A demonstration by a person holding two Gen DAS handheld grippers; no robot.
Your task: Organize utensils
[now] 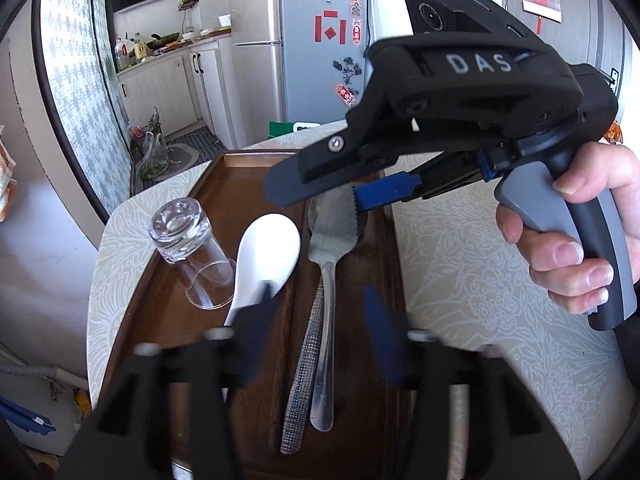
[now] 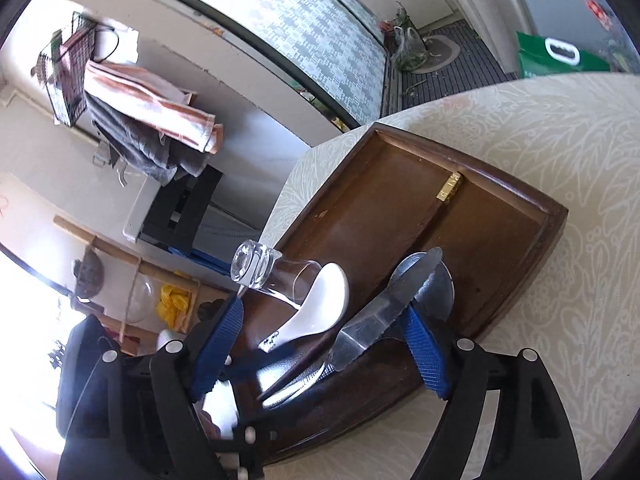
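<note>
Right tool (image 1: 358, 196): I hold it apart, straddling the knife (image 1: 306, 344) blade over the steel spoon (image 1: 326, 320) to separate them.
Left tool (image 1: 316, 336): apart, blurred, above the tray (image 1: 168, 320) beside the white spoon (image 1: 268, 248).
Glass (image 1: 192, 256): tipped over.

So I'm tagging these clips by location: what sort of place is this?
Most likely a home kitchen or dining corner: a fridge covered in magnets, a counter with cooking oil bottles, and a tablecloth-covered table holding a wooden tray.

A table (image 1: 460, 248) with a pale leaf-patterned, seemingly cloth cover carries a dark wooden tray (image 1: 248, 184).
</note>
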